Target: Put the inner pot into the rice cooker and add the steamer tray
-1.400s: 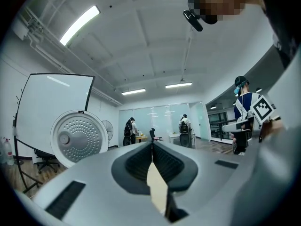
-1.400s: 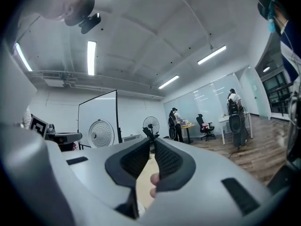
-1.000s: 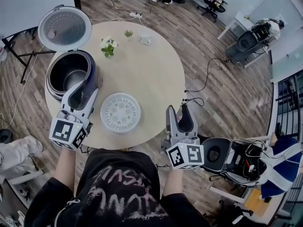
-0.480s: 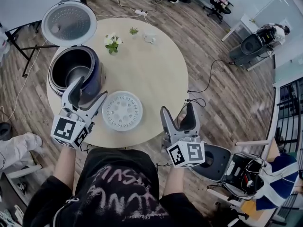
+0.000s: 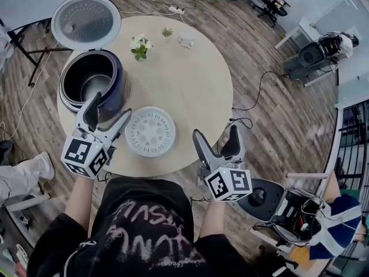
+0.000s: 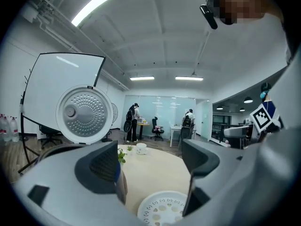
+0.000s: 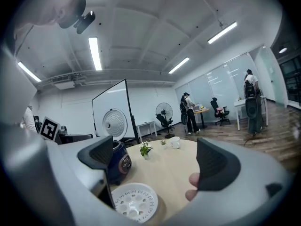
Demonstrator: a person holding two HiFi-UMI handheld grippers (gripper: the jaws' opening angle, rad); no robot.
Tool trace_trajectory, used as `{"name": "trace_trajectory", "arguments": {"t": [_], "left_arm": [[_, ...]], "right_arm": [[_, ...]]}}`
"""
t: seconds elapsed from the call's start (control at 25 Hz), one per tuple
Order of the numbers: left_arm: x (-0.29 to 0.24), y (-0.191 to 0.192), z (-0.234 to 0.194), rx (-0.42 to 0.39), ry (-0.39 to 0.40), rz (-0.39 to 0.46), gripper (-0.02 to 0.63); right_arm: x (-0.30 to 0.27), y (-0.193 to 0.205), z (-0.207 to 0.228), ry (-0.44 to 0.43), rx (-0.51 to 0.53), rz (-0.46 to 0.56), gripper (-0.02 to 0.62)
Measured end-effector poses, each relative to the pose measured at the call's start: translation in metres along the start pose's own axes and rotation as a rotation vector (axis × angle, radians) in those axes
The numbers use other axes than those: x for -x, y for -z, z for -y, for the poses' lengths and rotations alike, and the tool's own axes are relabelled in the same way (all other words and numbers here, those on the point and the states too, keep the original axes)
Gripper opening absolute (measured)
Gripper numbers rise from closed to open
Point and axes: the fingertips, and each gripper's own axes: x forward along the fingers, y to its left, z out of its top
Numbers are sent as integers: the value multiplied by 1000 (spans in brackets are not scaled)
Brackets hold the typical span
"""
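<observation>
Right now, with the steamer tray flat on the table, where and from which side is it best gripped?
Probably its outer rim, coming in from the near edge of the table: the steamer tray lies flat, a low perforated disc with no handle showing.

A wood-plank floor (image 5: 288,131) lies under ceiling strip lights (image 7: 95,53), with a whiteboard (image 7: 113,100) and glass partitions (image 7: 225,84) beyond.

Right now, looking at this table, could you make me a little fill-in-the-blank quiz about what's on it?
1. The rice cooker has its lid standing ____.
2. The white steamer tray lies flat on the ____.
3. The white cup at the far side stands near two small ____.

Missing words: open; table; plants.
</observation>
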Motion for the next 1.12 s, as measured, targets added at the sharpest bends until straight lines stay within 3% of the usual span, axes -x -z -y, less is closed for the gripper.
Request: {"name": "trace_trajectory", "arguments": {"t": [0.48,0.88,1.12], "left_arm": [[1,86,0,115,-31,-253,416],[-4,188,-14,191,-106,-509,416],[2,244,-26,262,-133,-637,414]], "right_arm": [[-23,80,-5,-29,-118,-255,545],[-49,187,-5,-52,-193,-554,538],[-58,227,-1,-1,-209,-641,517]]}}
